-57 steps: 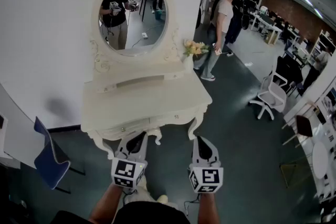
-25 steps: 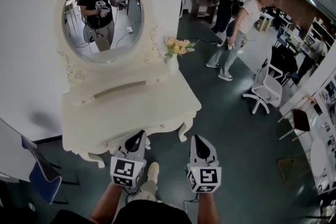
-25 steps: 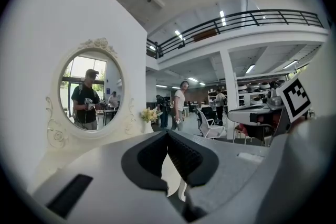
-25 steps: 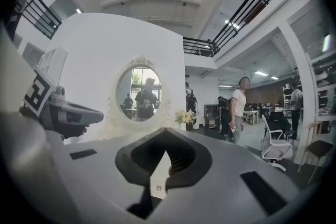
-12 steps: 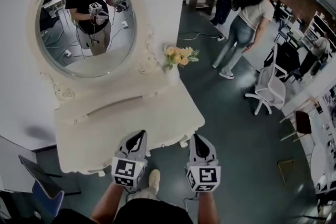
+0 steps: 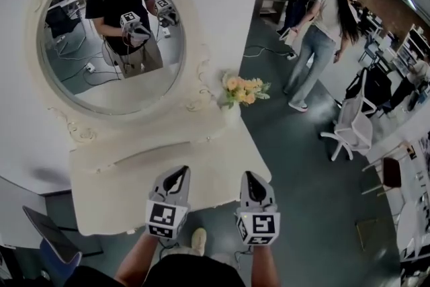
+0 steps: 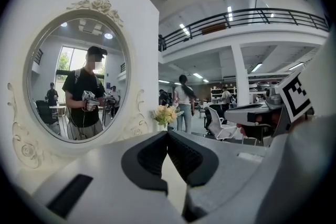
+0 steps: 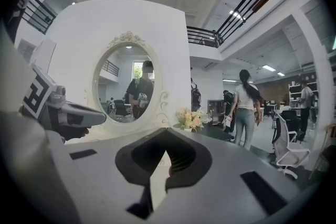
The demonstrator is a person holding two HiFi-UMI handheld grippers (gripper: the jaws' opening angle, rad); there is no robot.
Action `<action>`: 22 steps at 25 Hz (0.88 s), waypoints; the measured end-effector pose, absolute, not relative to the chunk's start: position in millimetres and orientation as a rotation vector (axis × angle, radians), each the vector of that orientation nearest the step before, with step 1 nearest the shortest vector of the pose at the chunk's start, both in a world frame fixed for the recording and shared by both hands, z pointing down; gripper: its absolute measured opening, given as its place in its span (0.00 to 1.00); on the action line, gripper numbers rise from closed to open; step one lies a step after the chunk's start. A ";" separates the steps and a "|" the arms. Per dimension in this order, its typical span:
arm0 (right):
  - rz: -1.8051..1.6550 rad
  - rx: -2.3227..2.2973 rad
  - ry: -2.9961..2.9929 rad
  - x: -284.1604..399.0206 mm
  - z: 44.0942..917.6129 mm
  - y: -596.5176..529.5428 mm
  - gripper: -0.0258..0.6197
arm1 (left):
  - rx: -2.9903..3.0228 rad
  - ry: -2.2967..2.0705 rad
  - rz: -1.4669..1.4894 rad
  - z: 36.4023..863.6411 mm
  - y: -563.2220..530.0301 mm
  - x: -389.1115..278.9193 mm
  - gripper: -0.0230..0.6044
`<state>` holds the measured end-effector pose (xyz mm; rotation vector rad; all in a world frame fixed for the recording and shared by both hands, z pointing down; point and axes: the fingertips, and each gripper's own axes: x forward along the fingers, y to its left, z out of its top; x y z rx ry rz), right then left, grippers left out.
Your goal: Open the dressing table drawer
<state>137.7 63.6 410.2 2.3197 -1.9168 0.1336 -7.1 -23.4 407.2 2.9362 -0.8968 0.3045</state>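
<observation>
Drawer is hidden in every view, its front tucked under the near edge of the desk (image 6: 127,195). Left claw (image 6: 176,174) and right claw (image 6: 249,177) hang over that edge, both clenched on nothing. The gripper views look across the desk at mirror (image 6: 111,44) and flowers (image 6: 243,89).

Smooth cream-painted dressing table (image 6: 114,201), glossy glass mirror (image 6: 101,87), matt dark teal floor (image 6: 302,212)
</observation>
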 end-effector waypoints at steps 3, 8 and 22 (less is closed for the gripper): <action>0.149 2.297 -1.936 138.0 413.8 43.0 0.04 | 2.926 -0.916 0.303 409.2 -39.5 -6.3 0.04; 0.162 2.247 -1.973 138.8 421.9 9.8 0.04 | 2.899 -0.970 0.314 416.1 -63.5 -7.8 0.04; 0.258 2.014 -2.135 151.3 489.6 -93.4 0.04 | 2.705 -1.210 0.373 467.0 -124.2 -9.0 0.04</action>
